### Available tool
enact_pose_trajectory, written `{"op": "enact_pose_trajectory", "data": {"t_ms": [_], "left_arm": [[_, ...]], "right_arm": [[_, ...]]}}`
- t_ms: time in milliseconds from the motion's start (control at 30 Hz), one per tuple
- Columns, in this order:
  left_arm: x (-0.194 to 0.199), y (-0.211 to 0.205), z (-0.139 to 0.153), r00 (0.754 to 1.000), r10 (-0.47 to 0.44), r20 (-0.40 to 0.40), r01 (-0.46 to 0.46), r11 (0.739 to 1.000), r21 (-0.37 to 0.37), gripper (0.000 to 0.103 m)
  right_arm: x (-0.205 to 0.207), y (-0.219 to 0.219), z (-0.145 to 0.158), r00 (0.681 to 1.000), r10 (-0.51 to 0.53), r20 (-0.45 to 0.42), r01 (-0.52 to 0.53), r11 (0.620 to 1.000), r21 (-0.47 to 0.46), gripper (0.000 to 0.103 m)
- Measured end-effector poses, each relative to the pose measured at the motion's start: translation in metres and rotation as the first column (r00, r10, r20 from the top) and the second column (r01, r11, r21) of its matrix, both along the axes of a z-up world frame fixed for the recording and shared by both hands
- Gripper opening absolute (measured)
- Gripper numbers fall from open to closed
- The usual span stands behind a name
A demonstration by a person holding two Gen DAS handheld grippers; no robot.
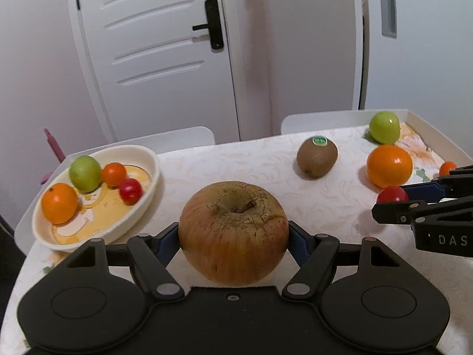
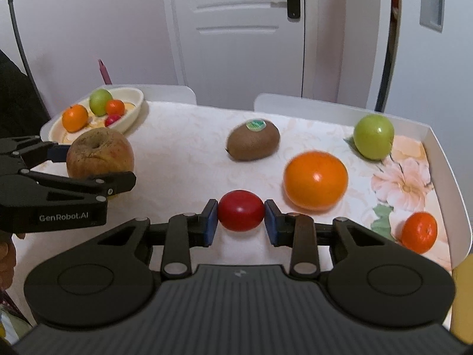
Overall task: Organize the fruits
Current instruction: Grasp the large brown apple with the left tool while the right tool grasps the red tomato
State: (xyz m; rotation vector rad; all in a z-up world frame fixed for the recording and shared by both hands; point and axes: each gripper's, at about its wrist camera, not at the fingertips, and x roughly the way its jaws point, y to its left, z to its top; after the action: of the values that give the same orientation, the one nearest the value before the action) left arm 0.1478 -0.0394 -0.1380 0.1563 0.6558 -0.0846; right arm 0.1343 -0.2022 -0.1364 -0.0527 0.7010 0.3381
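My left gripper (image 1: 233, 238) is shut on a large, wrinkled brownish-red apple (image 1: 233, 233), its blue pads pressing both sides; the right wrist view shows that apple (image 2: 99, 153) in front of the bowl. My right gripper (image 2: 241, 220) is shut on a small red fruit (image 2: 241, 210), which also shows at the right edge of the left wrist view (image 1: 391, 194). The cream bowl (image 1: 153, 162) at the left holds a green apple (image 1: 85, 173), two oranges and a red fruit. On the cloth lie a kiwi (image 2: 253, 142), a big orange (image 2: 315, 180), a green apple (image 2: 374, 136) and a small tangerine (image 2: 419, 232).
The table has a raised white rim (image 2: 443, 162) along its right side. Two white chair backs (image 1: 177, 139) stand behind the far edge, before a white door. A pink object (image 1: 53, 145) stands behind the bowl. A person's hand (image 2: 6, 254) shows at the left edge.
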Motion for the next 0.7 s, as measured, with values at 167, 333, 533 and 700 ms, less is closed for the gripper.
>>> {"op": "enact_pose_trajectory", "data": {"t_ms": [167, 333, 533, 700], "left_arm": [[-0.008, 0.012, 0.019, 0.999, 0.020, 0.028, -0.020, 1.000, -0.016, 0.078], [-0.015, 0.029, 0.040, 0.998, 0.044, 0.054, -0.042, 0.998, -0.038, 0.078], [-0.017, 0.052, 0.057, 0.996, 0.054, 0.068, -0.051, 0.998, -0.043, 0.078], [-0.015, 0.077, 0.067, 0.996, 0.064, 0.062, -0.061, 0.997, -0.044, 0.078]], "right_arm": [[-0.003, 0.014, 0.021, 1.000, 0.021, 0.017, -0.021, 1.000, 0.019, 0.048], [-0.001, 0.036, 0.040, 0.999, 0.051, 0.014, -0.051, 0.999, 0.012, 0.048], [0.004, 0.065, 0.056, 0.998, 0.063, 0.008, -0.063, 0.998, 0.016, 0.048], [0.011, 0.092, 0.067, 0.998, 0.065, 0.000, -0.065, 0.998, 0.025, 0.048]]}}
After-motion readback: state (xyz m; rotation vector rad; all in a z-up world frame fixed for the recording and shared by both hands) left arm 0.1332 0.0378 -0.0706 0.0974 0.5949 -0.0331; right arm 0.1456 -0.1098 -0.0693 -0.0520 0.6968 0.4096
